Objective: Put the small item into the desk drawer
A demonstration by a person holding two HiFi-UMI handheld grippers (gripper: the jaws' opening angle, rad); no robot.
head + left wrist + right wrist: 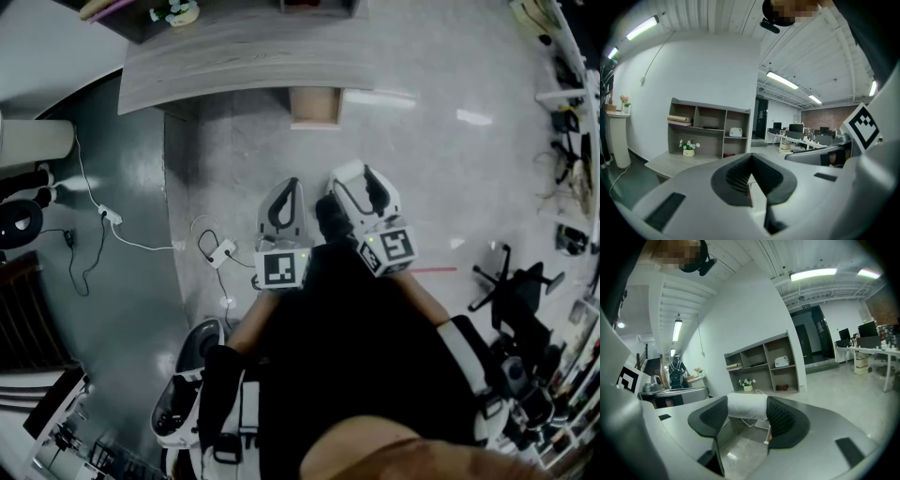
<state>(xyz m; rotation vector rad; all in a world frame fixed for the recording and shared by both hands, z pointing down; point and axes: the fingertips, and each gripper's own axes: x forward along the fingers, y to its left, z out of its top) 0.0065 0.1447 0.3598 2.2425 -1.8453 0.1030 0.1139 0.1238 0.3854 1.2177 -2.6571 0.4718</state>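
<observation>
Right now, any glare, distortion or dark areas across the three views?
Head view: glare on the glossy pale floor, lower frame underexposed. Left gripper view: fisheye bending, black corners. Right gripper view: same vignette, small white cylindrical item sharp.

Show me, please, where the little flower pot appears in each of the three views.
Head view: flower pot at the top edge, left of centre.
Left gripper view: pot left of centre, below the shelves.
Right gripper view: pot near the middle, just above the jaws.
Shared landmark: the grey desk it stands on.
</observation>
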